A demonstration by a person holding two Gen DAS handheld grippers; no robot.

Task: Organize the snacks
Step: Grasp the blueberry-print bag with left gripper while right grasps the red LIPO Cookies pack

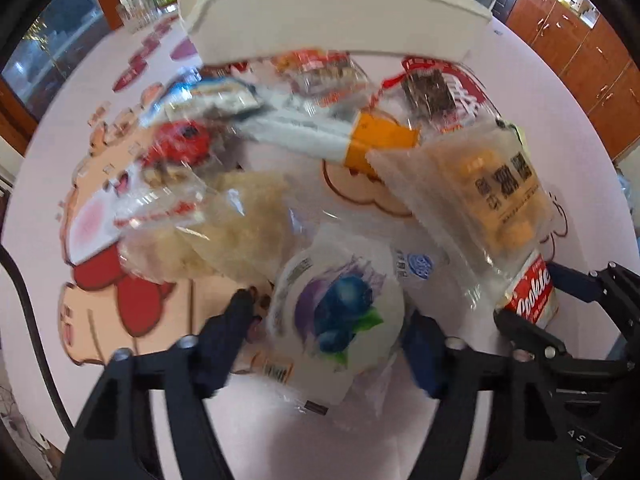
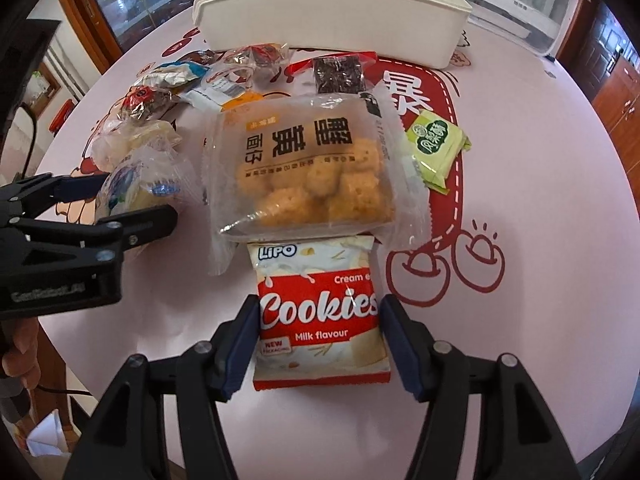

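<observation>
Right wrist view: everything is placed here relative to the white bin (image 2: 332, 12), which stands at the far side of the pink table (image 2: 540, 184), presumably as the place where the snacks are to be collected. At the far left, nearer than the bin, the left gripper (image 2: 132, 196) is seen from the side, its fingers set on either side of the blueberry packet (image 2: 132, 190). Whether its pads actually press the wrapper cannot be told; in the blurred left wrist view the packet (image 1: 340, 312) lies between the two fingers, close to both. Loose wrapped sweets (image 2: 148, 98) are scattered just in front of the bin's left end, likely still unsorted. Centred below the bin lies the large clear bag of fried puffs (image 2: 312, 172), with its near edge overlapping the top of the Cookies packet (image 2: 320, 316). That packet lies flat on the table, nearest the camera and farthest from the bin. It is bracketed by the right gripper (image 2: 320, 332), held at middling width: a blue pad stands close to each side edge, and no squeeze of the wrapper is visible. The gripper seems lined up for lifting the packet towards the bin. To the right, in front of the bin's right end, a small green packet (image 2: 436, 148) is left untouched.
</observation>
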